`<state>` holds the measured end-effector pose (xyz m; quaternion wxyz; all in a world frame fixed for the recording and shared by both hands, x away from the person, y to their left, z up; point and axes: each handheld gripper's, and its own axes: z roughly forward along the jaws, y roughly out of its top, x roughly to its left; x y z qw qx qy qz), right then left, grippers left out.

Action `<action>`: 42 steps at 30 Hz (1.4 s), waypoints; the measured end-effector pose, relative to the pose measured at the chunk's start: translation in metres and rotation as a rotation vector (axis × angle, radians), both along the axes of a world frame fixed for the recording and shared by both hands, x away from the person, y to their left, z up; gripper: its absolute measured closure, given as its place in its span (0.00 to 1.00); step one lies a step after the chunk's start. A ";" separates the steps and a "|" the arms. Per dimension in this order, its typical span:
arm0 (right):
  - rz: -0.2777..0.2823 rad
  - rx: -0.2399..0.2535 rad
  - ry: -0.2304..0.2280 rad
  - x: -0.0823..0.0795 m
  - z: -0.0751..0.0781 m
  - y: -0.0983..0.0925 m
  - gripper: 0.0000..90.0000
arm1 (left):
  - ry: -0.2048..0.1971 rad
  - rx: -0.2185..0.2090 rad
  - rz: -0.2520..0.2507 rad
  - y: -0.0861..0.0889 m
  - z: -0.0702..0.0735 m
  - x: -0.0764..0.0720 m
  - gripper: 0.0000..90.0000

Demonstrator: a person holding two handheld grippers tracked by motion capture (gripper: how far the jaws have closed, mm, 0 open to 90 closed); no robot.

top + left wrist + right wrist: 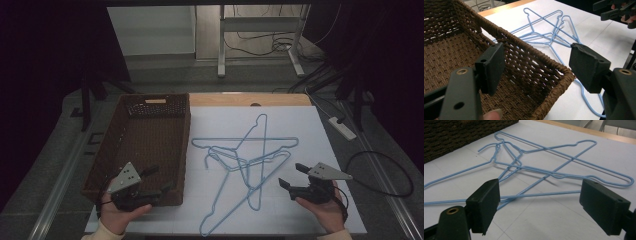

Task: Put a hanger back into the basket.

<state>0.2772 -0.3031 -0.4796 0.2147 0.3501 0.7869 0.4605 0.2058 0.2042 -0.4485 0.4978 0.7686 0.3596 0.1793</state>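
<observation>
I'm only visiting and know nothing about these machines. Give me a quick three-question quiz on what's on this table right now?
1. What colour are the wire hangers?
2. True or false: a hanger already lies inside the wicker basket.
3. The right gripper has its jaws: A) clamped on a hanger, B) open with nothing held, C) shut on the basket rim.

Key: 1. Light blue. 2. False; they lie tangled on the white table beside it. 3. B.

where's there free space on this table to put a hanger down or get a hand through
The brown wicker basket is empty inside. The white sheet is bare along its right side, between the blue hangers and the right gripper, and at the far strip. The middle is crowded with the tangled hangers. The left gripper hovers over the basket's near corner.
</observation>
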 end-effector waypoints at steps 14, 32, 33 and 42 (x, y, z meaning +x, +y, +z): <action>-0.007 -0.011 0.002 0.002 -0.001 0.001 0.20 | -0.004 -0.001 -0.007 -0.001 0.000 -0.001 0.32; 0.043 -0.055 0.029 0.020 0.014 0.028 0.24 | 0.009 -0.009 -0.006 -0.001 -0.002 0.004 0.33; 0.053 -0.058 0.035 0.022 0.015 0.031 0.25 | 0.012 -0.009 -0.008 -0.001 -0.003 0.004 0.33; 0.076 -0.081 0.062 0.036 0.031 0.054 0.27 | 0.016 -0.009 -0.017 -0.002 -0.002 0.005 0.33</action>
